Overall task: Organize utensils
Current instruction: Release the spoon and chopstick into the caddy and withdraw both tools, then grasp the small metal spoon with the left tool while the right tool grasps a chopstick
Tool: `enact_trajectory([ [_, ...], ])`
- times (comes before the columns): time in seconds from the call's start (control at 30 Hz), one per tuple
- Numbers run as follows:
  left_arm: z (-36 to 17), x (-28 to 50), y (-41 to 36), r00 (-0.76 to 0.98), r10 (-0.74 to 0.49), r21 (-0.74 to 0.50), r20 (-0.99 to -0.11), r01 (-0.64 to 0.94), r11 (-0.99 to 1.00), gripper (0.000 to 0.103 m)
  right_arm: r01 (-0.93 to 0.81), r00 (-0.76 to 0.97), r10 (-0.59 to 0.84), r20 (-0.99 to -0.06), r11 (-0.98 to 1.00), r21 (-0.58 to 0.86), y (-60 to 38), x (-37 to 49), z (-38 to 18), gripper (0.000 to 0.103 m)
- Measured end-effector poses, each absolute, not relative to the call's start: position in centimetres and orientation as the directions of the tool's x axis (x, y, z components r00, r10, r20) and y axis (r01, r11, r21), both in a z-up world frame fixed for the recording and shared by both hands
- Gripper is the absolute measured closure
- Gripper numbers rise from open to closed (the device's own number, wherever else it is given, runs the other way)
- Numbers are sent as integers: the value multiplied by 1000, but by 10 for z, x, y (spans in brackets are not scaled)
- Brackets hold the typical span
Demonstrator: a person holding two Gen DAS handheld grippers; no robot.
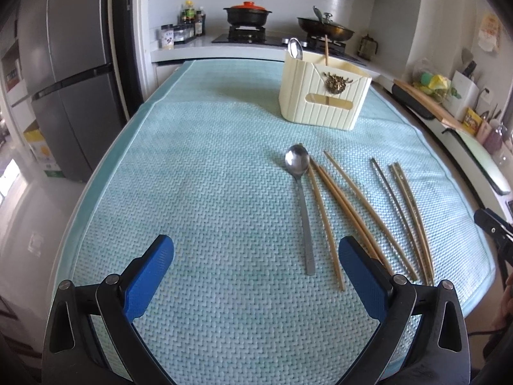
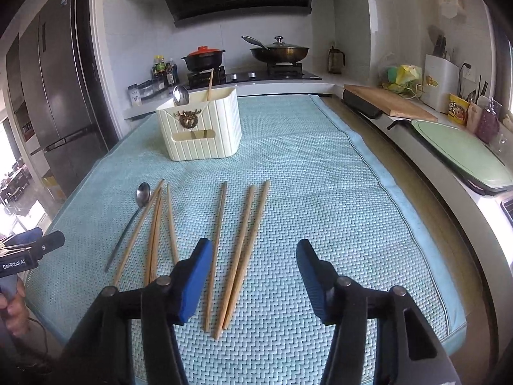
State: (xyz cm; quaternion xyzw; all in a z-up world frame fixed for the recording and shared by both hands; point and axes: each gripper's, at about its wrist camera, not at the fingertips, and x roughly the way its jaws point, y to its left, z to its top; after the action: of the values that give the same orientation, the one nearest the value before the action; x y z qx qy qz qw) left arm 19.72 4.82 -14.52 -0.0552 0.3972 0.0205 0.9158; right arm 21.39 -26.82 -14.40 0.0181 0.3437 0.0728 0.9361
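Observation:
On the pale blue woven cloth (image 1: 198, 173) lies a metal spoon (image 1: 299, 192), with several wooden chopsticks (image 1: 333, 205) spread to its right. A cream ribbed utensil holder (image 1: 323, 96) stands further back, with one spoon (image 1: 295, 48) and one chopstick upright in it. My left gripper (image 1: 256, 247) hangs open over bare cloth, left of the spoon's handle. My right gripper (image 2: 255, 250) is open low over the right-hand group of chopsticks (image 2: 243, 243), which lie between its blue fingers without being pressed. The holder (image 2: 200, 128) and spoon (image 2: 141, 199) lie ahead and to the left in the right wrist view.
A stove with a red-lidded pot (image 1: 247, 12) and a lidded pan (image 1: 325, 27) stands behind the table. A fridge (image 1: 67, 73) is at the left. A cutting board (image 2: 388, 102) and a green tray (image 2: 465, 150) lie on the right counter. A hand (image 2: 12, 308) holds the left gripper.

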Motion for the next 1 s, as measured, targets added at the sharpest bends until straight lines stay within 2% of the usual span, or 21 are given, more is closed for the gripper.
enact_trajectory([
  [0.4, -155, 204, 49, 658, 31, -38, -752, -90, 995, 1, -125, 731, 154, -665, 988, 91, -264, 222, -151, 47],
  [0.87, -173, 230, 55, 627, -3, -68, -779, -80, 994, 1, -110, 709, 148, -689, 989, 99, -269, 236, -157, 47],
  [0.9, -174, 232, 55, 625, -6, -70, -780, -78, 994, 1, -112, 706, 150, -692, 989, 100, -270, 239, -157, 49],
  [0.93, -174, 234, 55, 624, -8, -72, -782, -77, 994, 1, -115, 702, 154, -695, 988, 103, -271, 244, -158, 55],
  [1.0, -176, 239, 56, 620, -10, -73, -784, -76, 994, 1, -116, 688, 153, -709, 988, 100, -273, 257, -161, 57],
])
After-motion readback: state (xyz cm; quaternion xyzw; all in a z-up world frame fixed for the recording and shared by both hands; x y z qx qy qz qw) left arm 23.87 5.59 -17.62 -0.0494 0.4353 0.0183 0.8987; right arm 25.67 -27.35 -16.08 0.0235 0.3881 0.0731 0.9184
